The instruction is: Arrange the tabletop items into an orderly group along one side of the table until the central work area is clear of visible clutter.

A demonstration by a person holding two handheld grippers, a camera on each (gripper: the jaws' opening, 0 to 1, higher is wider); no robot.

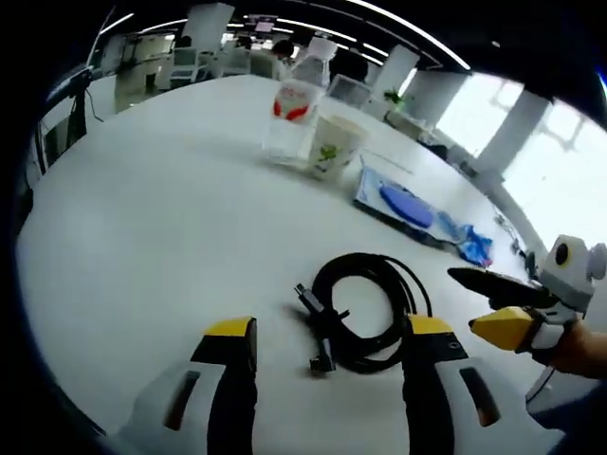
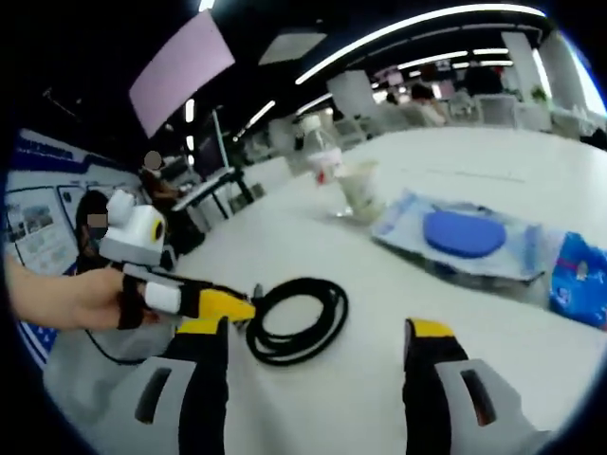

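A coiled black cable [image 1: 372,308] lies on the white table [image 1: 142,237], with its plug end [image 1: 318,332] sticking out to the left. My left gripper [image 1: 332,327] is open, its yellow-tipped jaws standing either side of the coil's near part, just short of it. My right gripper [image 1: 493,305] comes in from the right, held by a hand, open and empty, a little to the right of the coil. In the right gripper view the cable [image 2: 299,322] lies ahead of my open right gripper [image 2: 318,329], and the left gripper [image 2: 213,303] reaches the coil's left edge.
Farther back stand a clear plastic bottle [image 1: 294,114] with a red label and a paper cup [image 1: 334,144], side by side. A flat blue packet [image 1: 403,204] and a smaller blue wrapper [image 1: 474,246] lie to the right. Bare tabletop spreads left of the cable.
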